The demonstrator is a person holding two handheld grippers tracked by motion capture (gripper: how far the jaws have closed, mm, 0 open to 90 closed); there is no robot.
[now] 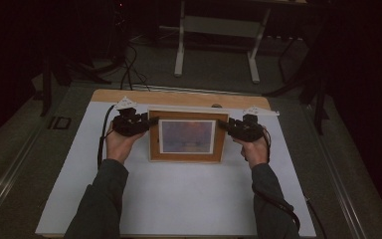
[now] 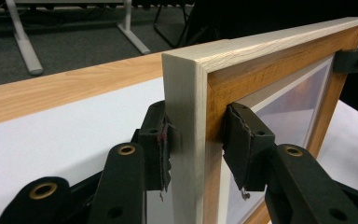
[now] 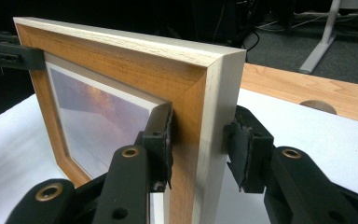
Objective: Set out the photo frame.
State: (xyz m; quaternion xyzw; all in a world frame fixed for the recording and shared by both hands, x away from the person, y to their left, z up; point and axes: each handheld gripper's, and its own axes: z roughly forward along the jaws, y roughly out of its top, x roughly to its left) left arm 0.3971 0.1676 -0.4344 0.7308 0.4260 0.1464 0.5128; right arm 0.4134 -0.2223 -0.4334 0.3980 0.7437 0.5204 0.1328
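The picture frame [image 1: 187, 136] stands upright on the white surface [image 1: 179, 199], near its far edge, and from the high view I judge the work to be mid-way: I have hold of the frame on both sides, and what is left, as I read it, is to carry or set it wherever it belongs. My left gripper [image 1: 151, 120] meets the frame's left side near the top corner, my right gripper [image 1: 222, 123] meets the right side at about the same height. Both my forearms come up from the near edge of the surface, hands level with each other, one either side of the frame, wrists turned inward toward it.

In the left gripper view, my jaws straddle the frame's [image 2: 200, 116] pale outer edge, one pad on the back, one on the wooden front border just beside the glass. The front pad touches the wood; the back pad sits against the pale side, so I call this clamped, though not hard. The frame's bottom is out of sight here, so I cannot tell from this view whether it rests on the surface.

In the right gripper view, the inner pad presses the front border of the frame [image 3: 186, 107], but a narrow gap shows between the outer pad and the back. These jaws are around the frame, not fully closed on it.
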